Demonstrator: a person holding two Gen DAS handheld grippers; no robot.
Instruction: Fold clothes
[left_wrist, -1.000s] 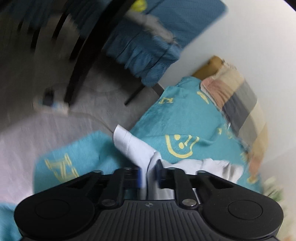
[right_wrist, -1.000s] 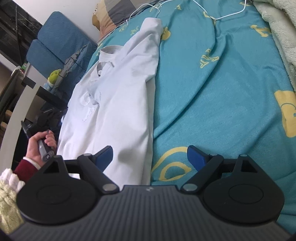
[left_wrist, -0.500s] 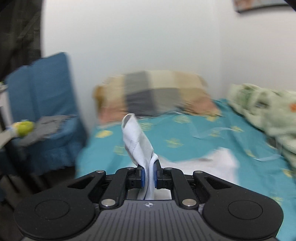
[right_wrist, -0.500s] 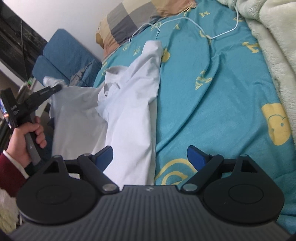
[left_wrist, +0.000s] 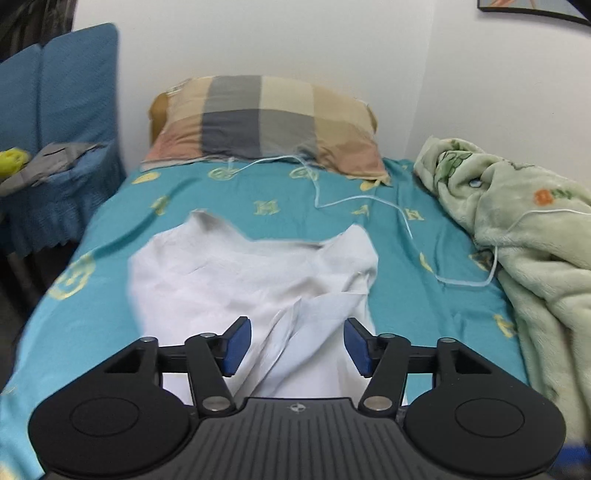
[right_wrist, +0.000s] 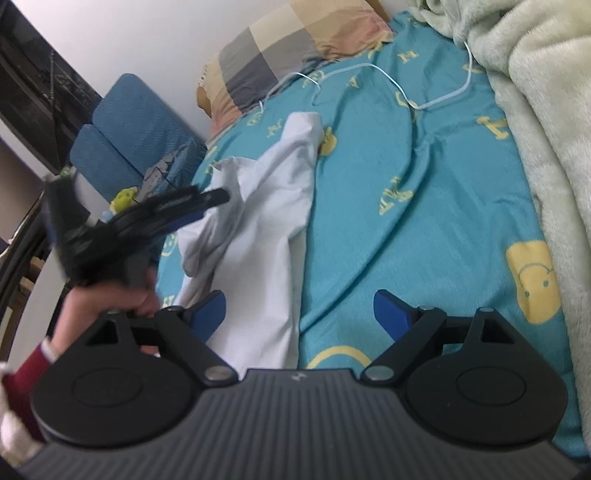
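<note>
A white shirt (left_wrist: 236, 280) lies rumpled on the teal bedsheet (left_wrist: 406, 295), with a folded flap near its lower middle. My left gripper (left_wrist: 297, 345) is open just above the shirt's near part, holding nothing. In the right wrist view the shirt (right_wrist: 269, 236) stretches up the bed's left side. My right gripper (right_wrist: 299, 310) is open and empty over the shirt's right edge and the sheet. The left gripper (right_wrist: 207, 199) shows there blurred, held in a hand above the shirt's left side.
A checked pillow (left_wrist: 266, 122) lies at the head of the bed against the wall. A pale green blanket (left_wrist: 535, 229) is heaped along the right side. A white cable (left_wrist: 369, 199) runs across the sheet. A blue chair (left_wrist: 55, 110) with clutter stands left of the bed.
My left gripper was shut on a part of the white shirt, swung it over the bed, and has now opened; the cloth lies dropped on the shirt. The right gripper stayed open.
</note>
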